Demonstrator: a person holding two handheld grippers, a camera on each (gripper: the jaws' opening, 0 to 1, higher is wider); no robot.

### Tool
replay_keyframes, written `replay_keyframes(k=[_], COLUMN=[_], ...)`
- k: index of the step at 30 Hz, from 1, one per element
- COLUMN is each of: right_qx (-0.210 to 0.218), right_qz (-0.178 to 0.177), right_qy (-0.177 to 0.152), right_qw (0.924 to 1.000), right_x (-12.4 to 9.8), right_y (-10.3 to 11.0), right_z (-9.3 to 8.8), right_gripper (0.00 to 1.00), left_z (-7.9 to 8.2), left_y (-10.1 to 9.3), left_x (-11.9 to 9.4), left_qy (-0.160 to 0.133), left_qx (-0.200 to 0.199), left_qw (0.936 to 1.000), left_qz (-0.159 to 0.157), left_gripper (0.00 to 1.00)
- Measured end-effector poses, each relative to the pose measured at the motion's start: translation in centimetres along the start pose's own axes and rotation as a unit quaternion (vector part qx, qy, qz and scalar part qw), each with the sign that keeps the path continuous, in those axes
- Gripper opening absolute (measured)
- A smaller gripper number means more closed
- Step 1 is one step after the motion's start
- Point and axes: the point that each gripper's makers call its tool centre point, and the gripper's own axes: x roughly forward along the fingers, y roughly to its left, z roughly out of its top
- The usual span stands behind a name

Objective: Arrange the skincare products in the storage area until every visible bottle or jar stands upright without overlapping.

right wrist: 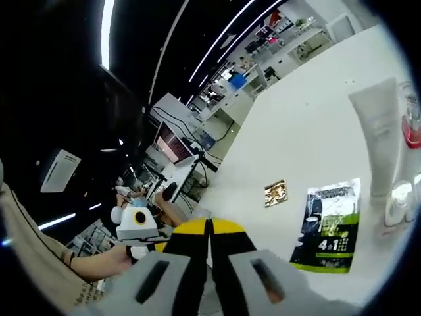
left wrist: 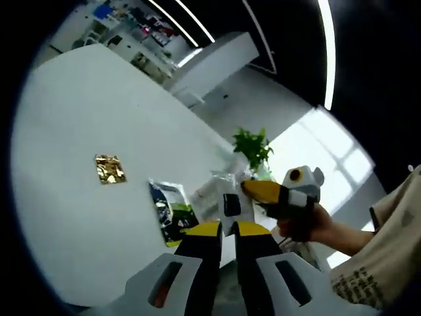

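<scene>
Left gripper (left wrist: 227, 232) up over the near edge of the white table (left wrist: 79, 131), its yellow-tipped jaws pressed together with nothing between them. Out on the tabletop lies a small gold packet (left wrist: 109, 168), and closer in a flat black-and-green sachet (left wrist: 170, 209), well apart from the packet. Just past the jaws sits a cluster of clear-wrapped skincare items (left wrist: 227, 191), too blurred to sort out. The other gripper comes in from the right, held in a hand (left wrist: 309, 224), a green plant (left wrist: 253, 148) behind it.

Over in the right gripper view, right gripper (right wrist: 209, 230) also has its jaws closed on nothing. The sachet (right wrist: 332, 227) lies flat near the gold packet (right wrist: 275, 192); a white tube (right wrist: 378, 141) stands beside it, a pink-filled bottle (right wrist: 412, 122) at the edge
</scene>
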Motion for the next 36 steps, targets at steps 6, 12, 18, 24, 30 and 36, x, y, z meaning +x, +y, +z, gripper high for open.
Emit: replay_keyframes(k=[6,12,18,24,30,36], right_qx=[-0.030,-0.069,-0.077,-0.099,-0.136,-0.160], right_qz=[-0.021,-0.051,-0.080,-0.098,-0.122,-0.135], right_qy=[0.019,0.054,0.066,0.080,0.108,0.124], right_qw=[0.9992,0.9949,0.9916,0.9870,0.9772,0.9700], right_x=[0.7,1.3,2.0,2.9,3.7,4.1], right_y=[-1.2,-2.9,-4.6,-5.8,-7.5,-8.8], right_z=[-0.7,-1.9,-2.7,-3.5,-5.0,-6.2], right_gripper=[0.01,0.01,0.02,0.02,0.02,0.02], left_z=[-0.4,-1.0,-1.6,-2.0,-3.1,-3.8], left_y=[1.1,2.6,3.9,5.1,6.8,8.3], left_x=[0.3,0.6,1.0,1.2,1.5,1.9], left_qy=[0.016,0.032,0.045,0.053,0.074,0.091], left_qx=[0.009,0.004,-0.017,-0.028,-0.032,-0.037], left_qw=[0.9994,0.9979,0.9962,0.9944,0.9908,0.9877], left_qz=[0.030,0.056,0.072,0.088,0.108,0.122], left_gripper=[0.00,0.00,0.00,0.00,0.00,0.00])
